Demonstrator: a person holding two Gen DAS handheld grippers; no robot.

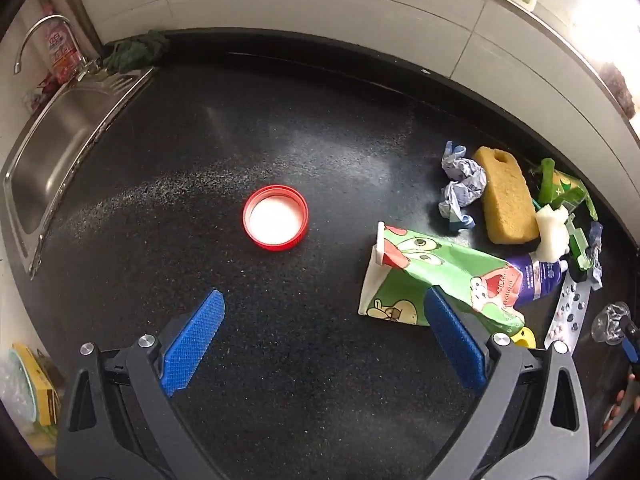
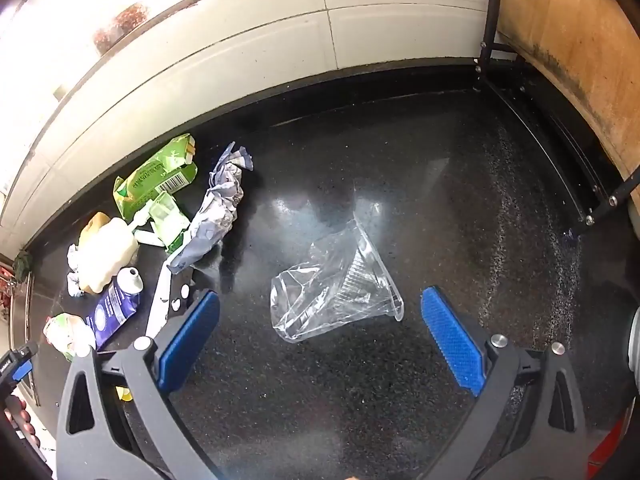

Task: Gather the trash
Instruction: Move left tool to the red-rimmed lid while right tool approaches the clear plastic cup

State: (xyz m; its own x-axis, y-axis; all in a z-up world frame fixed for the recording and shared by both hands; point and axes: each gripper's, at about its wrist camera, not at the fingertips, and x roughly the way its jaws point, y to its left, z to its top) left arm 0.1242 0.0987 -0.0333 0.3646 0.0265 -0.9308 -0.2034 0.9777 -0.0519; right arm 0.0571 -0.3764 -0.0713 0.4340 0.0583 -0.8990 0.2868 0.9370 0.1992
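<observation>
In the left wrist view, a red jar lid (image 1: pixel 275 218) lies upside down on the black counter (image 1: pixel 280 380), ahead of my open, empty left gripper (image 1: pixel 325 300). To its right is a trash pile: a green cartoon-printed bag (image 1: pixel 424 276), crumpled paper (image 1: pixel 460 184), a yellow sponge (image 1: pixel 506 196) and a purple tube (image 1: pixel 536 276). In the right wrist view, a crushed clear plastic cup (image 2: pixel 336 288) lies on its side just ahead of my open, empty right gripper (image 2: pixel 320 300). The same pile lies to its left, with a green carton (image 2: pixel 156 178) and crumpled paper (image 2: pixel 220 208).
A steel sink (image 1: pixel 52 156) with a tap (image 1: pixel 36 40) lies at the counter's left end. A white tiled wall (image 1: pixel 320 12) backs the counter. A blister pack (image 1: pixel 568 312) lies right of the pile. A black metal rack (image 2: pixel 532 120) and wooden board (image 2: pixel 580 40) stand at the right end.
</observation>
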